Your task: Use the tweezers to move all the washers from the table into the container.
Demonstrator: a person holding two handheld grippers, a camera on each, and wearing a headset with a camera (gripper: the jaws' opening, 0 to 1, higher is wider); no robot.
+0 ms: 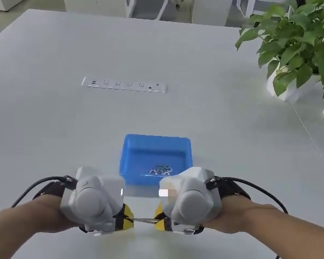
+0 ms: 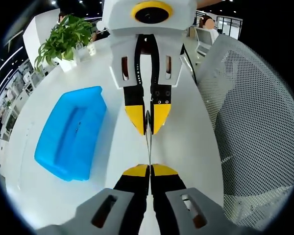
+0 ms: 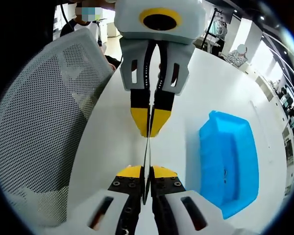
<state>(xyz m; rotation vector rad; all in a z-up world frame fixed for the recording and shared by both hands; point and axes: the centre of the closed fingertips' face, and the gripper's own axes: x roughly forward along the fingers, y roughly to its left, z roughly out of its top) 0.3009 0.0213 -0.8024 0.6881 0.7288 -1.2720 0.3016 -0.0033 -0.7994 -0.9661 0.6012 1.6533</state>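
Note:
A thin pair of metal tweezers [image 1: 146,220] spans the short gap between my two grippers near the table's front edge. My left gripper [image 1: 125,216] is shut on one end of the tweezers [image 2: 148,147]. My right gripper [image 1: 161,217] is shut on the other end [image 3: 147,152]. They face each other tip to tip, so the right gripper [image 2: 148,120] shows opposite my left gripper [image 2: 149,171], and the left gripper [image 3: 150,122] opposite my right gripper [image 3: 142,172]. Just beyond them sits the blue container [image 1: 129,162], with several washers [image 1: 161,171] lying inside it.
A white power strip [image 1: 124,84] lies farther back on the white table [image 1: 54,129]. A potted plant [image 1: 297,43] stands at the back right. A mesh chair [image 2: 255,112] is behind me, off the table's near edge.

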